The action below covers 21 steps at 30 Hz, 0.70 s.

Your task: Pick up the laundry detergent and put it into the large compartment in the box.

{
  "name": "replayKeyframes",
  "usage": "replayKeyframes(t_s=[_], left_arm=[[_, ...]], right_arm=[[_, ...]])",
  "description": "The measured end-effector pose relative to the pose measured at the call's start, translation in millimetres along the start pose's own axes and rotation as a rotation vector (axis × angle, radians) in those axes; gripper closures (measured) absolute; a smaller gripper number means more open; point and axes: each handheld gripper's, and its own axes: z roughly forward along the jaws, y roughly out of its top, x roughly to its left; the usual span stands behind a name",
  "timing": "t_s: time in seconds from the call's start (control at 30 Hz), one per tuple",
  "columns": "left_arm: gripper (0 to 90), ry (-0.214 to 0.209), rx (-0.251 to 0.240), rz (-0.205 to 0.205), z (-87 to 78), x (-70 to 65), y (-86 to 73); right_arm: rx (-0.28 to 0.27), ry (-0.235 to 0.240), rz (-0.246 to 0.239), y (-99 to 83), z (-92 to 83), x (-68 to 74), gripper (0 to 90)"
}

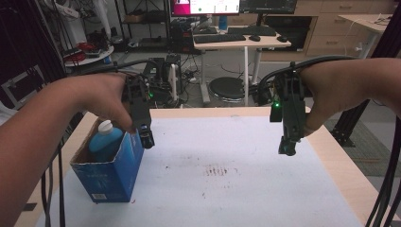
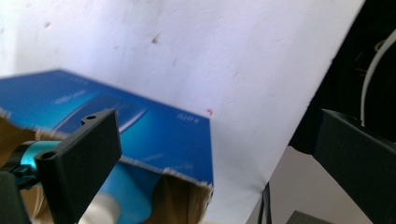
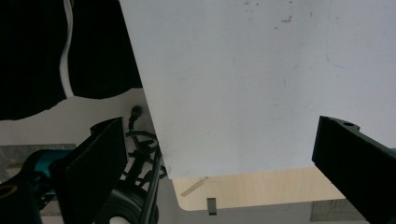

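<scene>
An open-topped blue cardboard box [image 1: 113,177] stands on the left of the white sheet [image 1: 227,194]. Inside it is a blue bottle [image 1: 103,142] with a white cap. My left gripper [image 1: 145,138] hangs over the box's right rim, pointing down. In the left gripper view its jaws stand wide apart and open above the box [image 2: 154,130] and the bottle [image 2: 128,191], with nothing between them. My right gripper [image 1: 287,149] hovers over the right side of the sheet, well away from the box. In the right gripper view it [image 3: 224,161] is open and empty above the sheet [image 3: 243,84].
The wooden table [image 1: 343,165] shows along the edges of the sheet, with faint red marks [image 1: 218,170] in the sheet's middle. Black cables [image 1: 385,189] hang at the right. Beyond the table stand a desk with a keyboard [image 1: 220,38], monitors and a round stool [image 1: 228,87].
</scene>
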Motion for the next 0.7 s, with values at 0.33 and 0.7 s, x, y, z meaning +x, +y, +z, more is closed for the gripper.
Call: replayKeyframes(t_s=[0.33,0.7], left_arm=[[1.6,-0.027,-0.014,0.131,9.8,-6.3,27.2],[1.7,-0.036,0.007,0.156,20.3,-2.3,42.6]], right_arm=[[0.002,-0.011,-0.006,-3.5,3.4,-3.8,2.6],[-0.004,-0.012,-0.010,-3.2,3.5,-9.0,2.6]])
